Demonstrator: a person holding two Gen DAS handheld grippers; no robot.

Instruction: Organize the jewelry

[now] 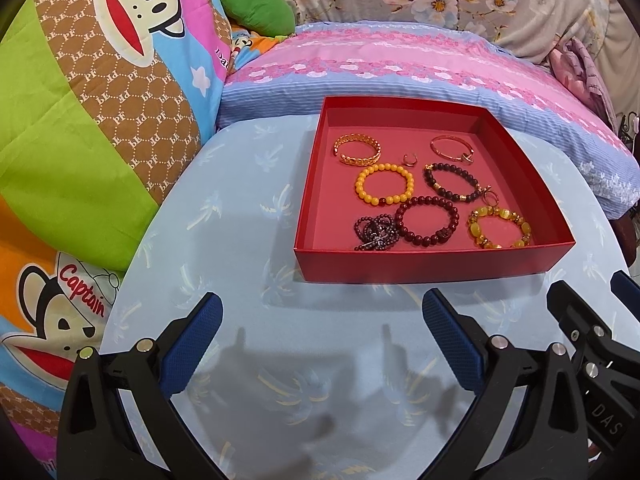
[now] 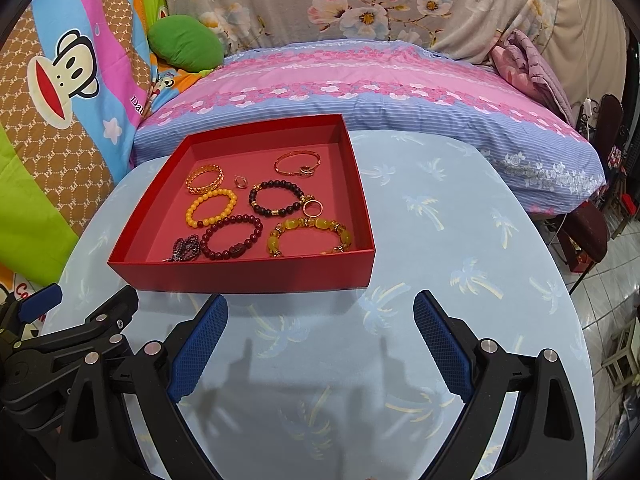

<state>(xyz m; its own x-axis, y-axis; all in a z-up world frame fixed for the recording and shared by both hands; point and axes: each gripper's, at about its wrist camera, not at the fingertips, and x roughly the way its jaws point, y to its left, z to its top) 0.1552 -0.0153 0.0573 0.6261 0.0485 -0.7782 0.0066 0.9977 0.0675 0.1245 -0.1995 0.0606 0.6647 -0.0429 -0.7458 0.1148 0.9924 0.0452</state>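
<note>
All the bracelets and rings already sit spread out in the red tray [image 1: 432,266], both the left gripper [image 1: 322,330] and right gripper [image 2: 320,328] hang released and empty on the near side, so it's either done or about to get rearranged.

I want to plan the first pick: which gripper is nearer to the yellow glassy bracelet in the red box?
Probably right. The yellow glassy bracelet lies in the red box's near right corner. The right gripper, open, hovers just before it; the left gripper, open, sits further left.
</note>
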